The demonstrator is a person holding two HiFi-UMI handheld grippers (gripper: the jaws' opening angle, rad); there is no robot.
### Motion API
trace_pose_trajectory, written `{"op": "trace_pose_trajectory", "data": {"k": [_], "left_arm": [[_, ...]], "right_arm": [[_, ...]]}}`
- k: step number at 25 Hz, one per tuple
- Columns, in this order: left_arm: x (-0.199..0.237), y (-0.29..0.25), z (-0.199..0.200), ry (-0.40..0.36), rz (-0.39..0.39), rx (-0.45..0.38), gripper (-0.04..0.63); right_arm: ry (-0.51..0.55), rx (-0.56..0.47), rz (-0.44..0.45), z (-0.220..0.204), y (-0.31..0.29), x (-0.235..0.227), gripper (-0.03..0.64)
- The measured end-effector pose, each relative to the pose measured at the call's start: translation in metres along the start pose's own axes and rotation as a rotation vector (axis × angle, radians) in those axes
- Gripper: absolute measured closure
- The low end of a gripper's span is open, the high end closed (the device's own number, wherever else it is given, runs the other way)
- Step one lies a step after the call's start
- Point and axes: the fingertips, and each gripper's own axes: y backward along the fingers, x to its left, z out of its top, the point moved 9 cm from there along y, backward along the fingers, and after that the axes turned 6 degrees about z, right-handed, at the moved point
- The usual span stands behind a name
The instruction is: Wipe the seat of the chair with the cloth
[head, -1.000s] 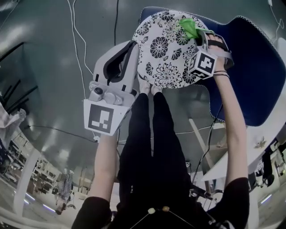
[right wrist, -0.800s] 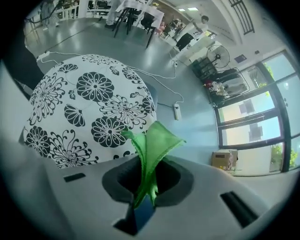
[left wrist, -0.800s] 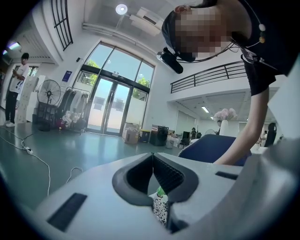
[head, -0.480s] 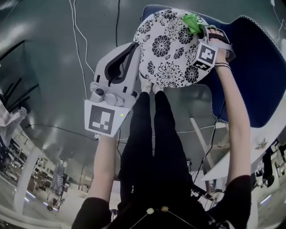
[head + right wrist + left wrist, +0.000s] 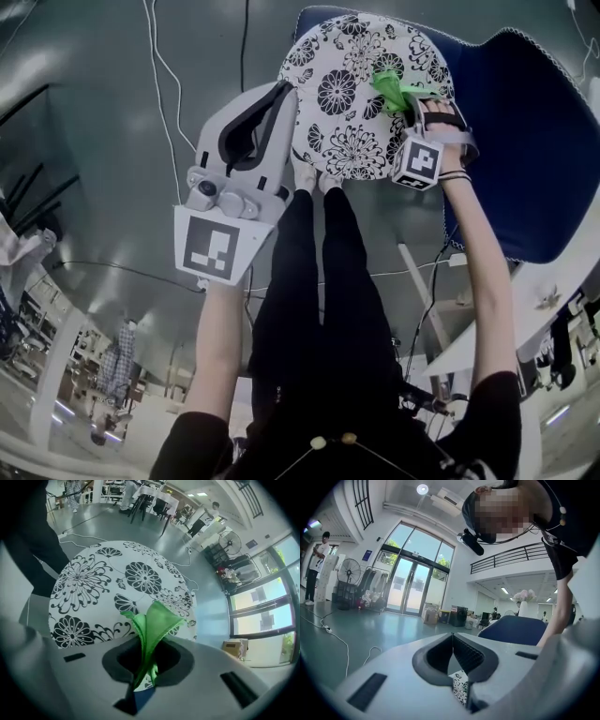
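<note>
The cloth [image 5: 154, 620] looks light, soft and floppy. It is bunched upright over the seat [image 5: 342, 94], held in the narrowed fingers of the right gripper [image 5: 410, 101]; a pinch on its gathered fold suits it. The left gripper [image 5: 453, 639] hangs beside the seat, fingers together, empty.

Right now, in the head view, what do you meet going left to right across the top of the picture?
White cable → left gripper → floral chair seat → green cloth → blue fabric.
</note>
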Motion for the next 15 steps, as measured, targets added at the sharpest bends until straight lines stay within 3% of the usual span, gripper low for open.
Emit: {"op": "trace_pose_trajectory", "data": {"k": [15], "left_arm": [[-0.011,-0.001,0.002,0.001,-0.016,-0.004,0.589]], "right_arm": [[0.077,-0.054,0.29,0.041,0.04,0.134,0.566]]}}
